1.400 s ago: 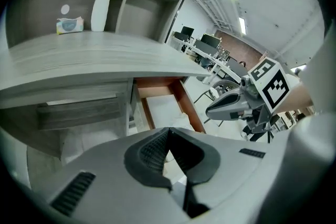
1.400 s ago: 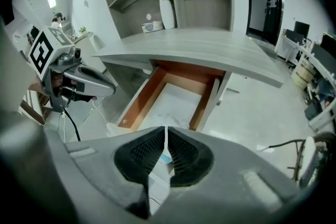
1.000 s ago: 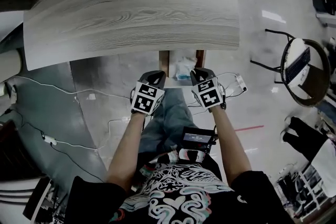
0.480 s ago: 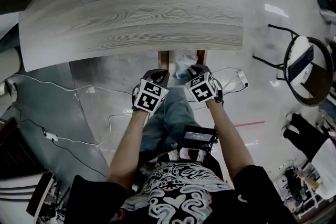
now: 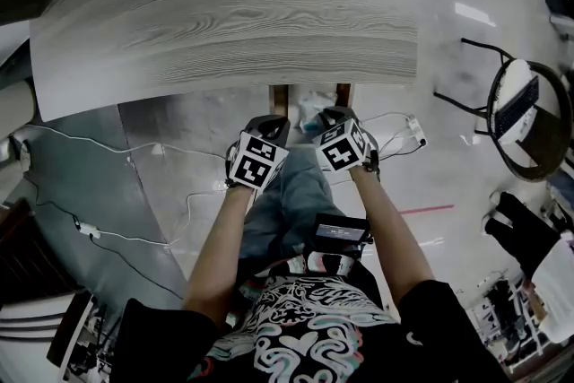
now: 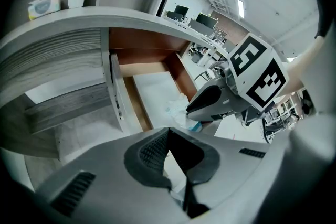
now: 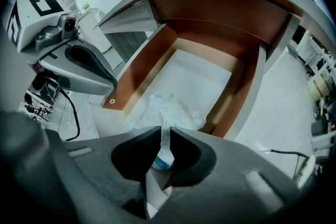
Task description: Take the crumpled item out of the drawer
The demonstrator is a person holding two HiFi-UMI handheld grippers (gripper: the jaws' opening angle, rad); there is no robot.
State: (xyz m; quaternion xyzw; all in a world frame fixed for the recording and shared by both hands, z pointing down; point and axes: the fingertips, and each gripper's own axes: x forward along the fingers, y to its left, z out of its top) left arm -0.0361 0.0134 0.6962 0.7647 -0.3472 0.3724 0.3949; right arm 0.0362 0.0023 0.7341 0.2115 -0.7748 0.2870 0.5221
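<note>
Head view: under the table (image 5: 224,13) edge the drawer (image 5: 280,100) stands open. The right hand-held gripper (image 5: 328,116) reaches onto the crumpled item (image 5: 311,110), which lies at the drawer's near end, and the left hand-held gripper (image 5: 269,128) hangs just beside the drawer's left wall.

Left gripper view: its jaws meet at the tips with nothing between them.

Right gripper view: the jaws are narrow and pinch only a thin white fold of the item, while the bulk rests on the drawer floor. So slight a hold could slip free on lifting, or the loose bulk could catch on the drawer's wall.
</note>
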